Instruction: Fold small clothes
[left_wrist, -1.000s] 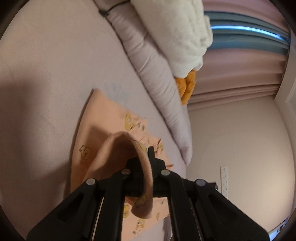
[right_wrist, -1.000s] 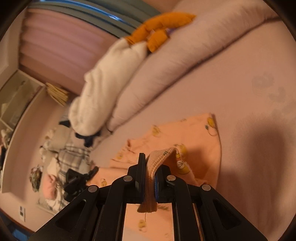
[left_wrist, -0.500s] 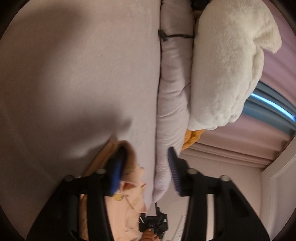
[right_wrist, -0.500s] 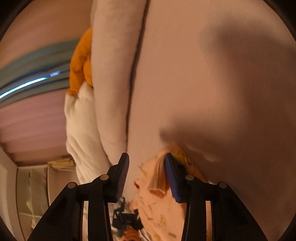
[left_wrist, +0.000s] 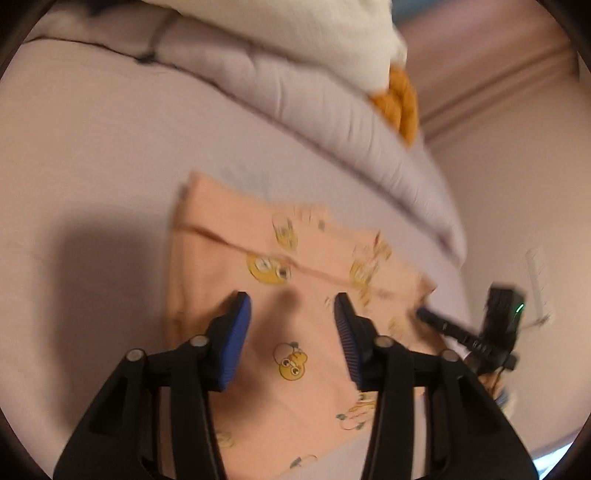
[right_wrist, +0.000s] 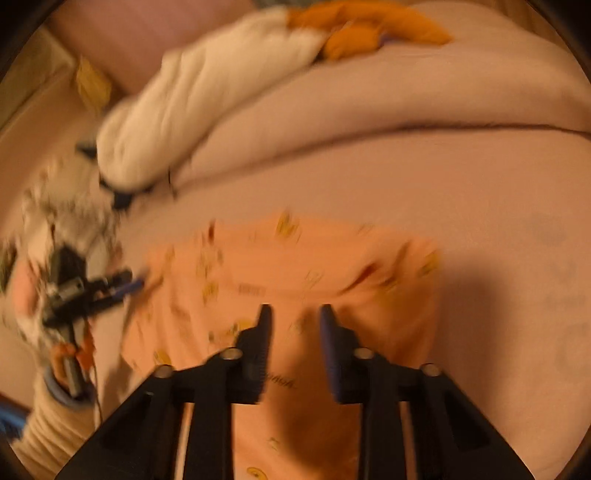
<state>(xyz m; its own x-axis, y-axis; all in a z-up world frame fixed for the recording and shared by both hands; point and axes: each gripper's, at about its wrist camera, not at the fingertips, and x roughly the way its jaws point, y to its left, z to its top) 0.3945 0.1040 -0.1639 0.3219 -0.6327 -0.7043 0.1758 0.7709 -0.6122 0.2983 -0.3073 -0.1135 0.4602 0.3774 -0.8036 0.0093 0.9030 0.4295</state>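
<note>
both grippers are off the cloth here, and the peach garment (left_wrist: 295, 332) with its yellow cartoon prints lies flat on the pale bedsheet (left_wrist: 110, 147), folded over on itself with a seam line running across its upper half, sitting toward the near edge of the bed and well short of the rolled duvet (left_wrist: 314, 110) along the far edge. the left gripper (left_wrist: 291, 332) hovers over the middle of the garment, blue pads apart, nothing between them but open air above the fabric; its jaws have just been closing a little, yet they grasp nothing. over in the right wrist view, the right gripper (right_wrist: 293, 325) hangs above the same garment (right_wrist: 288, 280), jaws parted by a narrower gap, also just closing in, and no fabric pinched there either. the view is blurred, so fine detail is lost. the left gripper (right_wrist: 110, 288) shows at the garment's left side in the right view, carried by a hand in a cream ribbed sleeve (right_wrist: 48, 424). a white fluffy blanket (right_wrist: 184, 92) and an orange plush piece (right_wrist: 369, 29) rest on the duvet at the far edge.
</note>
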